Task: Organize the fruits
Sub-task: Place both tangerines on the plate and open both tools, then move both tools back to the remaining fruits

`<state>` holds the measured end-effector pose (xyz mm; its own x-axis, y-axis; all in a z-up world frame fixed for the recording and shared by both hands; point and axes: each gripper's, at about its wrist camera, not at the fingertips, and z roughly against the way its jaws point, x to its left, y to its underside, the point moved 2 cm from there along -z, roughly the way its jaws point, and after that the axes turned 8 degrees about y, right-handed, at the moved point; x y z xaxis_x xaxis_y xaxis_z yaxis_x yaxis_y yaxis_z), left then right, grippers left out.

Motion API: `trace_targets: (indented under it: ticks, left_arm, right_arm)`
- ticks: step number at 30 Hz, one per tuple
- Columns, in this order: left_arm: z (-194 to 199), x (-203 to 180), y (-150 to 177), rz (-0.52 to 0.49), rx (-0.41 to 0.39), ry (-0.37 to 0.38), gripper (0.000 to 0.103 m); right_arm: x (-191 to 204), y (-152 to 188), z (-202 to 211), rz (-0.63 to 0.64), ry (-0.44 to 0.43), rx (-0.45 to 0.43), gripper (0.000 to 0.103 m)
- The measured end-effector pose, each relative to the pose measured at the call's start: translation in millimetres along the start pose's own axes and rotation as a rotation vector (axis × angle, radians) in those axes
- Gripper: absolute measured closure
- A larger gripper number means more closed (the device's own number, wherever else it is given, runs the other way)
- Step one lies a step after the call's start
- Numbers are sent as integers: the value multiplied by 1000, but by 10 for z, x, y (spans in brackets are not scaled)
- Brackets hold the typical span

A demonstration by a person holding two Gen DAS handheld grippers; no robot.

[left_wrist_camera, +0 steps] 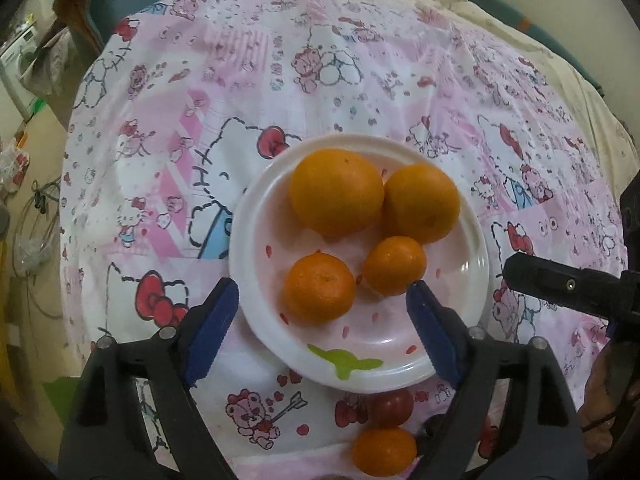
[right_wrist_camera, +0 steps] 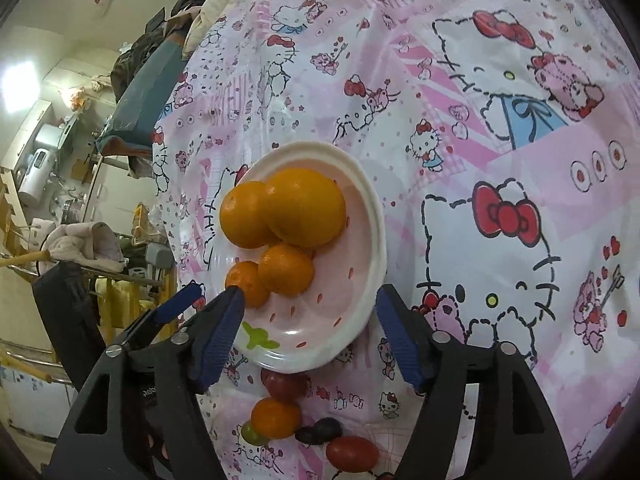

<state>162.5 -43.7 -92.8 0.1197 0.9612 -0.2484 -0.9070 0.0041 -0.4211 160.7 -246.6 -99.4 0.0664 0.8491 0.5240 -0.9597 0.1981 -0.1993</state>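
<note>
4 oranges (left_wrist_camera: 336, 196) sit together in a white plate (left_wrist_camera: 256, 280) at the centre of the left wrist view, on a pink cartoon-print cloth (left_wrist_camera: 168, 128). Below the plate lie another small orange (left_wrist_camera: 384, 451) and a red fruit (left_wrist_camera: 390, 407). The left hand-held gripper (left_wrist_camera: 322, 324) stands apart over the plate's near rim, empty. The right hand-held gripper (right_wrist_camera: 310, 330) is likewise apart, straddling the plate's lower edge.

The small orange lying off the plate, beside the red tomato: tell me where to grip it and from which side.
Grip the small orange across its widest middle, coming from above. It is round, so the pads hold best at the equator. The red tomato crowds its plate side and a green grape and dark fruit crowd its near side, so probably close on the two freer flanks. The right tool is open.
</note>
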Motion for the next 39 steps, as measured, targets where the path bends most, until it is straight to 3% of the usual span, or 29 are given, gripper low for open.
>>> trace_targets:
  ticks: [10, 17, 25, 27, 33, 39]
  left_arm:
    - [296, -40, 52, 13, -54, 21, 20]
    - [594, 8, 153, 14, -125, -18, 19]
    - [910, 76, 291, 32, -140, -16, 19]
    - [990, 92, 356, 37, -131, -47, 19]
    - [1101, 152, 589, 47, -95, -37, 19]
    - [998, 232, 727, 107, -47, -15, 20]
  right_arm:
    - [99, 122, 176, 12, 23, -22, 28]
    - [112, 262, 341, 23, 39, -33, 28]
    - [174, 476, 513, 50, 41, -34, 28]
    - [173, 569, 535, 62, 55, -18, 28]
    - [140, 775, 600, 63, 58, 7, 28]
    - [-35, 833, 576, 60, 143, 23, 28]
